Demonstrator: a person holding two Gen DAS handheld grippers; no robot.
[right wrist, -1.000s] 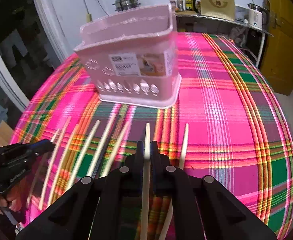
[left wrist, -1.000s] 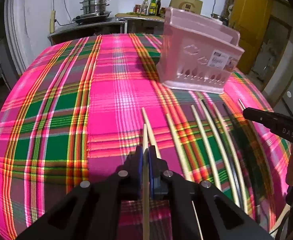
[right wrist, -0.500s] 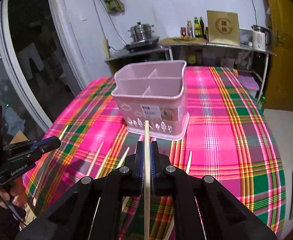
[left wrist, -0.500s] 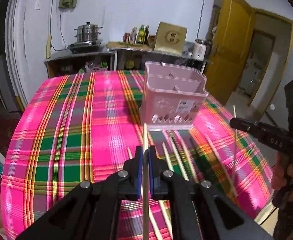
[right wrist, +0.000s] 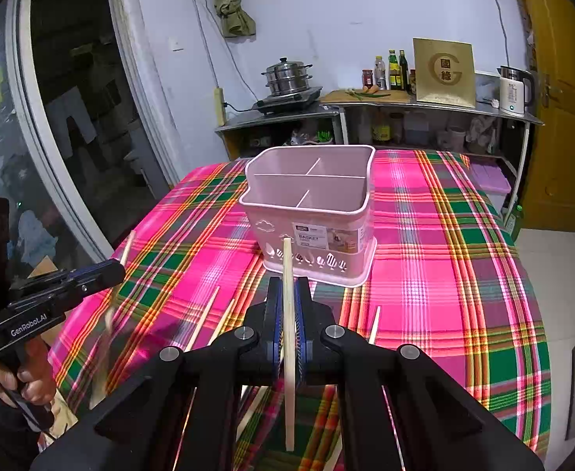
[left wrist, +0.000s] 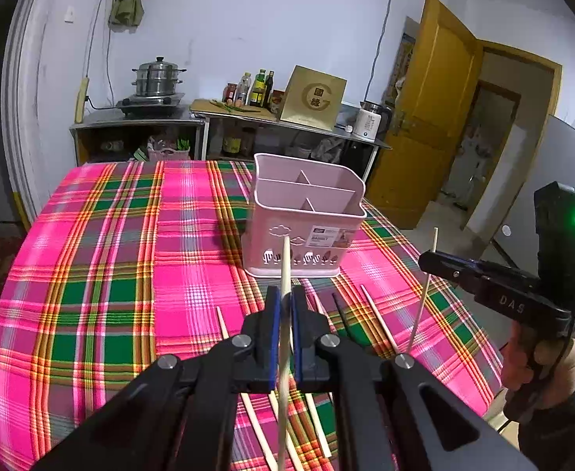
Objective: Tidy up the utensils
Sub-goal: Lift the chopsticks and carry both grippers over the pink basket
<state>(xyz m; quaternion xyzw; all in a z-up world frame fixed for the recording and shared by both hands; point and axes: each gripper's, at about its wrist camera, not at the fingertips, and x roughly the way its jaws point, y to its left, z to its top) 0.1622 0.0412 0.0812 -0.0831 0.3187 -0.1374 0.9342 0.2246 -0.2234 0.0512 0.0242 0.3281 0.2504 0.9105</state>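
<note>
1. Left gripper [left wrist: 282, 306] up over the table, blue pads pinched tight on a slim pale wooden chopstick [left wrist: 284, 263], tip poking up in front of the pink basket [left wrist: 307, 231].
2. Right gripper [right wrist: 288, 302] does the same: jaws pressed together on a second chopstick [right wrist: 287, 274], a flat-sided, square-cut wooden stick standing nearly upright between the pads.
3. The basket is smooth matte pink plastic, a rounded rectangle with thin inner walls splitting it into compartments, cut-out shapes along its base and a paper label on the near face. It stands upright on the cloth, open at the top.
4. More loose chopsticks [left wrist: 379, 324] lie fanned out on the tablecloth [left wrist: 91, 274] between the grippers and the basket, most pale wood, one dark.
5. That cloth is a woven plaid in hot pink, green and orange, draped over a table whose edges curve away on both sides.
6. Room to move: plenty of bare cloth left of the basket, and an open stretch to its right towards the yellow door [left wrist: 428, 117]; a metal counter [right wrist: 405, 106] with pots and bottles sits well beyond the far edge.
</note>
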